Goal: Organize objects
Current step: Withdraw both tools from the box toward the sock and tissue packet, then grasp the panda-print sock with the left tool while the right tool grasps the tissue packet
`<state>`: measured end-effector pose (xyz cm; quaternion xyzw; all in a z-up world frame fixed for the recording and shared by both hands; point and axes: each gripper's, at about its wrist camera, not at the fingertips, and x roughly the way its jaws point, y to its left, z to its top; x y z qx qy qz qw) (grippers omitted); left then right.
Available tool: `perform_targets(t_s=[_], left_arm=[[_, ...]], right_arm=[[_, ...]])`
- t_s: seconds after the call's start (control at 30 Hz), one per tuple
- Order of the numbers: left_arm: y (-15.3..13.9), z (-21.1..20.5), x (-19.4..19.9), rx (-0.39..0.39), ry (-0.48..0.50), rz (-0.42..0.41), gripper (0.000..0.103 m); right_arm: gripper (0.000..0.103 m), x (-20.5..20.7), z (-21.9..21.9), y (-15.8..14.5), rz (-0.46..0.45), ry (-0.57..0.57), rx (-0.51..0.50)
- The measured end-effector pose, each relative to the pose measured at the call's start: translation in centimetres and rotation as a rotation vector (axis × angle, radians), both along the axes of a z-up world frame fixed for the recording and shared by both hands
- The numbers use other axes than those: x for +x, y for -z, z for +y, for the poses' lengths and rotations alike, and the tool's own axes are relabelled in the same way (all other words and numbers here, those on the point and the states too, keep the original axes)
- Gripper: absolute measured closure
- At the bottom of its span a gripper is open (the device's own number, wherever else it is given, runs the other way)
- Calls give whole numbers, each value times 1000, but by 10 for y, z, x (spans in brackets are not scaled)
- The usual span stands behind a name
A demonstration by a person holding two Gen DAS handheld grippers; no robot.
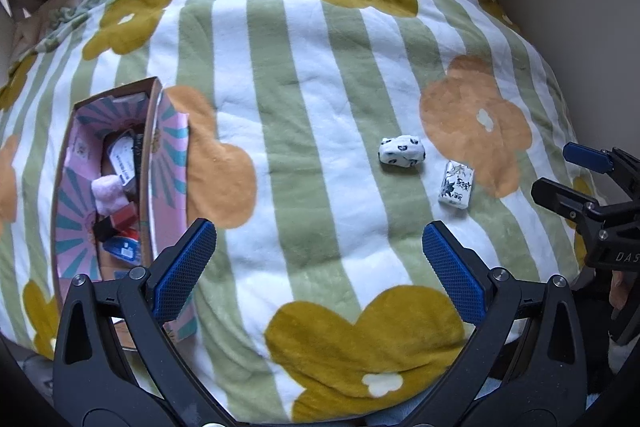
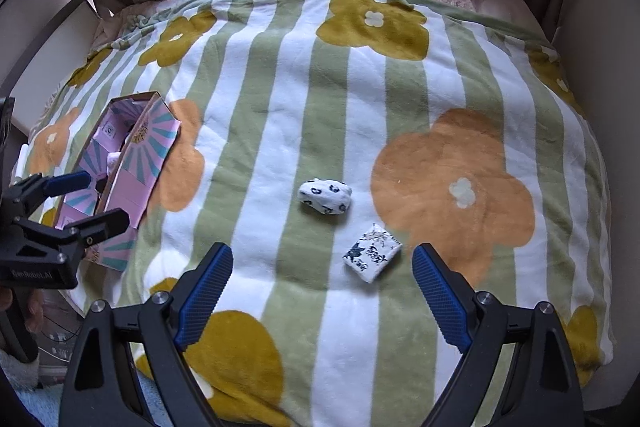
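While both grippers hover over the bed, an open cardboard box sits on the left side of the striped, flowered blanket. Its inside is printed with pink and teal rays, and its flap lies folded out to the right. Several small things are piled in it: a packet with a white label near the far end, a soft pink bundle in the middle, then something red, something black, and a blue packet nearest the camera. What exactly they are is hard to tell.

Two things lie outside the box, well to its right on the blanket: a rolled white cloth with dark spots and, just beside it, a small white packet with dark print.

The left gripper is spread wide and holds nothing, close to the box's near end. The right gripper is likewise wide apart and empty, with the white packet lying just ahead, near its right finger.
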<state>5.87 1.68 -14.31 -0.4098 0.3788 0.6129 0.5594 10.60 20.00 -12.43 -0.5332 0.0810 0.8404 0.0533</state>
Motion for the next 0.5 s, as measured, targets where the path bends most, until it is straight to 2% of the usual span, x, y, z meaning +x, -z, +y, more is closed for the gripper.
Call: perform_targets(t_s=[0.2,0.5], left_arm=[[33,33,29,-16,1,-15,0],[103,93,58,-52,-18,-44,0]], right_arm=[[14,2,28,40,12,-95,35],[14,-9,44,111,-15,-333,114]])
